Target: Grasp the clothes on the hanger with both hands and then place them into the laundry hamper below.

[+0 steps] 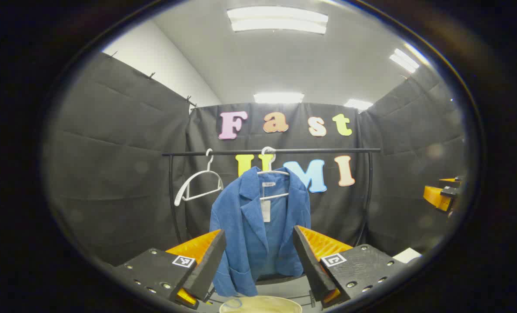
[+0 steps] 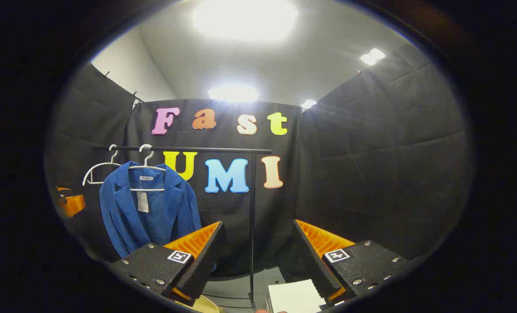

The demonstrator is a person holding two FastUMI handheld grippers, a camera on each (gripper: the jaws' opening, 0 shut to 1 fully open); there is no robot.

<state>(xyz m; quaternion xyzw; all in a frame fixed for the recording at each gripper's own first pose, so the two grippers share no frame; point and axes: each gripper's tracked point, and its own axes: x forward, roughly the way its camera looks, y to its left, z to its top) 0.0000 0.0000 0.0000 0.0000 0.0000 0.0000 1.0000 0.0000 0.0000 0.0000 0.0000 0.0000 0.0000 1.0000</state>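
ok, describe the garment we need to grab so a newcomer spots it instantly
Find the black rail across the back wall. Two white hangers hang from it; the blue jacket is on the right-hand one. The other hanger is bare.

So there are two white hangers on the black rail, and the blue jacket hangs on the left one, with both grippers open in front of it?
Not quite: in the left gripper view the blue textured jacket hangs on the right white plastic hanger; the left white hanger is bare. Both are on the black metal rail, and both hand-held grippers, left and right, are open.
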